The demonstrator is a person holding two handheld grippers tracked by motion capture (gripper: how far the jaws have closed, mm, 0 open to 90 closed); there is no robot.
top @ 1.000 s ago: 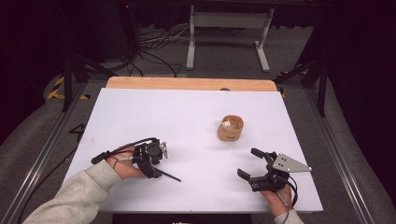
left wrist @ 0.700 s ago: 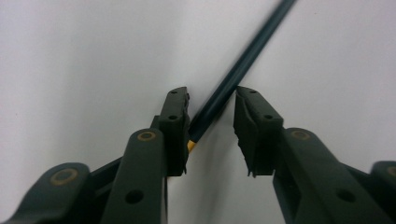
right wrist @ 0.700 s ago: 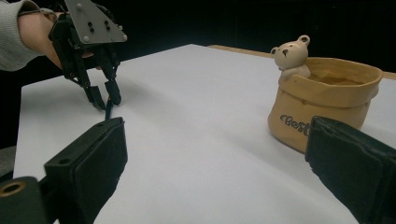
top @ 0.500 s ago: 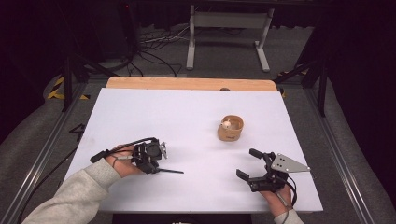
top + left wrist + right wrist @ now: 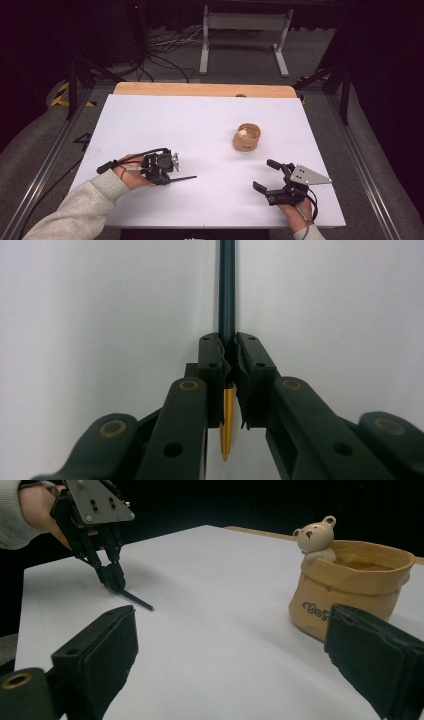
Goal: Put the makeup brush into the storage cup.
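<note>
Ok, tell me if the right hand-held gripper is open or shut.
Open. The right hand-held gripper has its jaws spread wide, empty, with bare table between them.

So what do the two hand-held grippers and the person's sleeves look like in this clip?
Both grippers are black with two jaws and brass-coloured pivot pins. The right gripper carries a grey three-cornered plate with small holes on top; a thin black cable loops off the left gripper. The left arm wears a light grey sleeve; a light cuff shows at the right wrist.

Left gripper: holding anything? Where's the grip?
Yes. The left gripper is shut on a dark pen, clamped near its gold tip. The right gripper is open, empty.
</note>
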